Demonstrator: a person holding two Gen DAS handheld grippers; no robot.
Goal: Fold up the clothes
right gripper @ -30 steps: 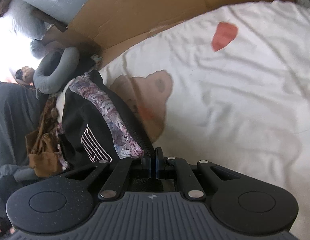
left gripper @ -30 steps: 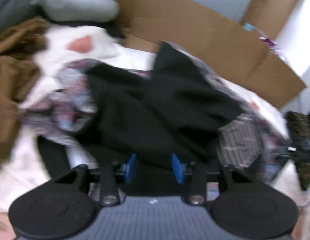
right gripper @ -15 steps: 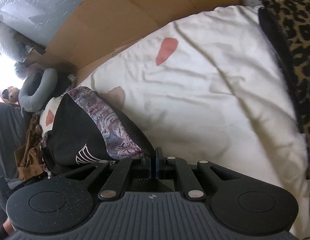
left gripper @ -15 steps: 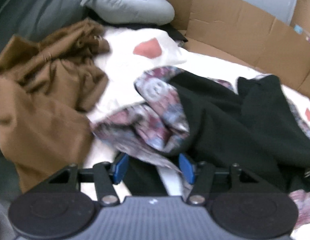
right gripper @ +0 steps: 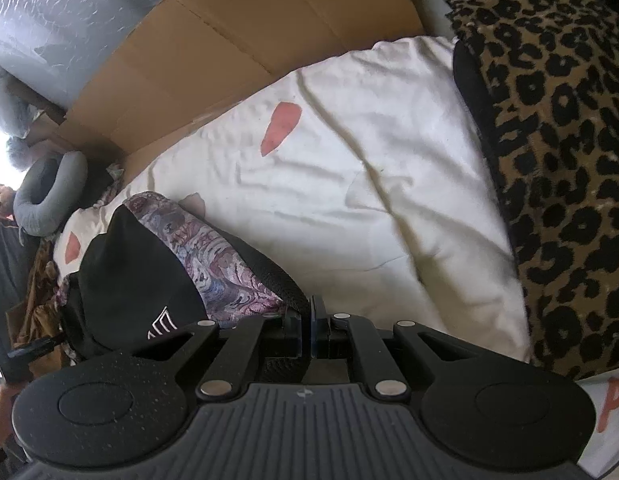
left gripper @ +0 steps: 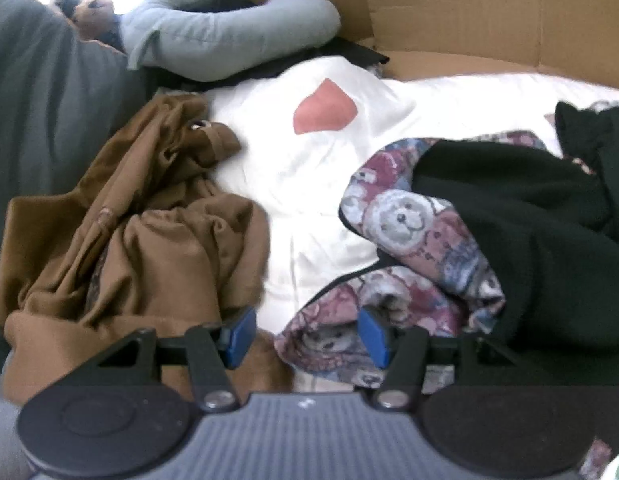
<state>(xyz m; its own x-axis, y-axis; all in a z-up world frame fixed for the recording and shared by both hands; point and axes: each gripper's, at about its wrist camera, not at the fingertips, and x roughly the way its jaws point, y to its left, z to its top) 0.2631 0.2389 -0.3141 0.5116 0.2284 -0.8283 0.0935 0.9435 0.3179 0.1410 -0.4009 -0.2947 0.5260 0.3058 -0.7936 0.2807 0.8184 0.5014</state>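
Right gripper fingers pinched tight on the black garment's ribbed hem; left gripper fingers apart, holding nothing, over patterned lining at 5 o'clock of the brown garment.

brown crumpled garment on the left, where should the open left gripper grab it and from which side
Probably best at the thick rolled hem of the brown crumpled cotton garment, the fold nearest the left gripper. Come from above and from the near side: that edge bulges up as a ridge the open jaws could straddle, while the rest lies bunched in loose folds against the white heart-print sheet.
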